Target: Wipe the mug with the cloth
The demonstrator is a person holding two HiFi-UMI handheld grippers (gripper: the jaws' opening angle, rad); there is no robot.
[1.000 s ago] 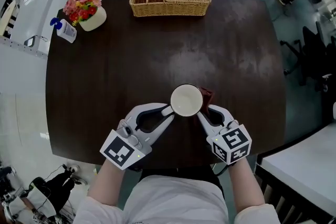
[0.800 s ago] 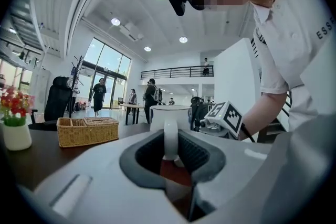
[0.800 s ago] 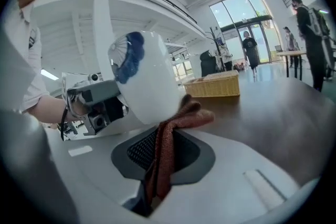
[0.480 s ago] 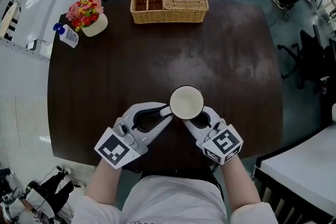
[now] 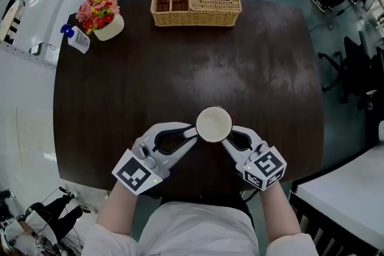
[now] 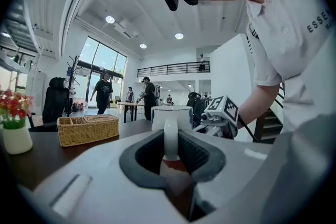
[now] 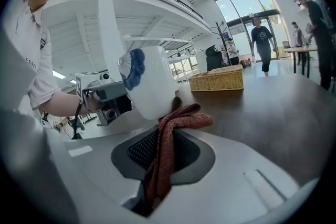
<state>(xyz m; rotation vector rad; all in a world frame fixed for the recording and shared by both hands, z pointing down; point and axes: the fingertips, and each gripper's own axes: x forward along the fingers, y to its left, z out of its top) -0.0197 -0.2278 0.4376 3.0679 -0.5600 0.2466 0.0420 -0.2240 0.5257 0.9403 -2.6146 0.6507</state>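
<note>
The left forearm [image 5: 120, 213] and right forearm [image 5: 277, 214] reach forward from the body and angle inward, so the two pale grey grippers form a V with their tips close together. The left gripper [image 5: 191, 130] has its jaws closed on the handle of the white ceramic mug [image 6: 169, 117]. The right gripper [image 5: 228, 135] has its jaws clamped on a folded rust-red cloth [image 7: 167, 150], whose free end touches the mug's side. Both marker cubes face upward.

Glossy white ceramic mug [image 5: 213, 123]. Coarse, rust-red woven cloth [image 7: 164, 155]. Dark wood-grain tabletop [image 5: 150, 69], low sheen. Woven wicker basket [image 5: 195, 6].
</note>
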